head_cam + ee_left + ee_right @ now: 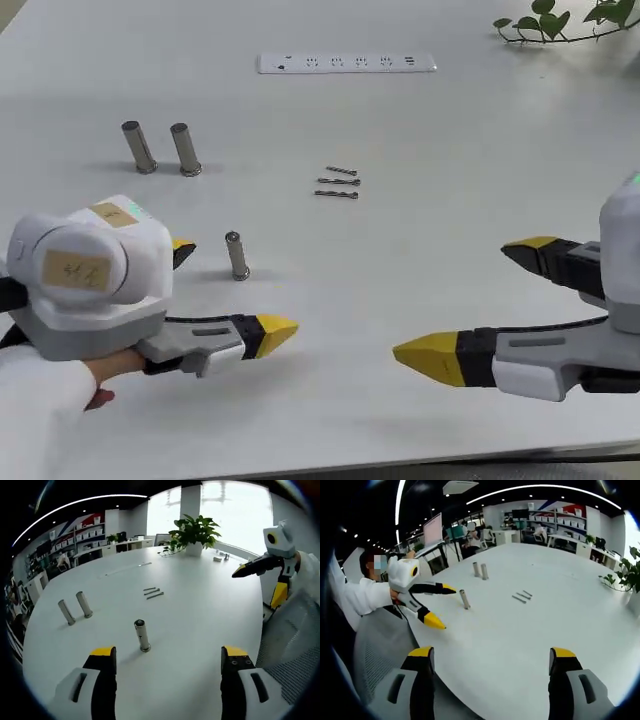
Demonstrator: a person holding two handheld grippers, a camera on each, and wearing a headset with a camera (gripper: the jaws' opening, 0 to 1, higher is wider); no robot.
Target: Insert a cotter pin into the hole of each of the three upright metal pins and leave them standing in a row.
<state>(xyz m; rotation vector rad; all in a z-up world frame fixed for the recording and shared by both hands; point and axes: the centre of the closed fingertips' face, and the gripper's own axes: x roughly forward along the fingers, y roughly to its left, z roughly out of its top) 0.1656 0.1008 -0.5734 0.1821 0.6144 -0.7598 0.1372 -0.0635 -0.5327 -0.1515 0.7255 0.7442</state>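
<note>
White tabletop (pixel 450 130) spread across the head view, with a power strip (pixel 346 63) lying near its far edge and plant leaves (pixel 560 20) at the far right corner. The gripper views took in an open office of desks and shelves beyond the table.

The left gripper (pixel 242 287) hovered over the near left of the table, held by a hand (pixel 105 370) in a white sleeve. Its jaws were spread wide, with nothing between them and nothing touched. The right gripper (pixel 451 299) hovered at the near right, likewise spread wide and empty, its yellow tips pointing left toward the other tool. The two were well apart.

All three metal pins stood upright on their flanged bases, long axes vertical. The far-left pin (pixel 138 147) and the second pin (pixel 185 149) stood just beside each other at the far left, apart but close. The nearest pin (pixel 236 255) stood alone, nearer and a little to the right of that pair. In the left gripper view it rose ahead of the jaws, roughly on the line between them, clear of both tips.

The three cotter pins (pixel 338 182) lay flat around the middle of the table — parallel, stacked one behind another from near to far, each long axis running left to right. They lay well apart from the metal pins, and neither gripper touched them.
</note>
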